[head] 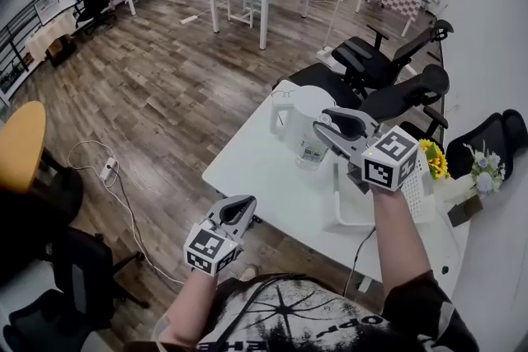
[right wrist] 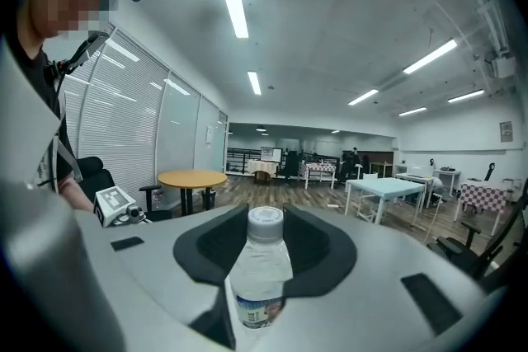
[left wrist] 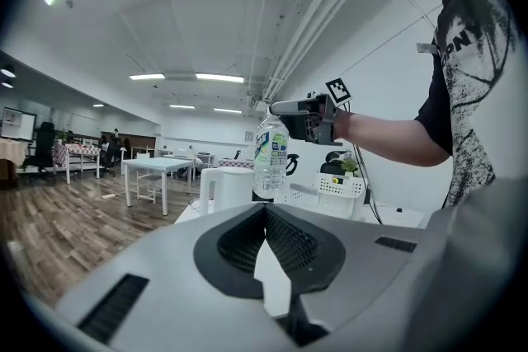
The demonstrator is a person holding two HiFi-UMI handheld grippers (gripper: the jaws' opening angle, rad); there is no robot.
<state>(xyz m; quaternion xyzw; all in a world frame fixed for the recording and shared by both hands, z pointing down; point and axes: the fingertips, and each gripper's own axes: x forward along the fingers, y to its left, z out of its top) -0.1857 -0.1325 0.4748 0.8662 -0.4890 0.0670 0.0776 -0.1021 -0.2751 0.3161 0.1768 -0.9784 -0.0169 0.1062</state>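
Right gripper point(head: 322, 128) jaws clamped on clear plastic bottle point(right wrist: 260, 272), round white cap point(right wrist: 266, 218), left gripper point(left wrist: 266, 210) jaws pressed together, empty

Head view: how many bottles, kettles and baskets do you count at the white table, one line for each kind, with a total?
water bottle: 1
white kettle: 1
white basket: 1
Total: 3

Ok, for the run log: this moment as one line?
right tongs: shut on water bottle | left tongs: shut, empty | kettle nearby
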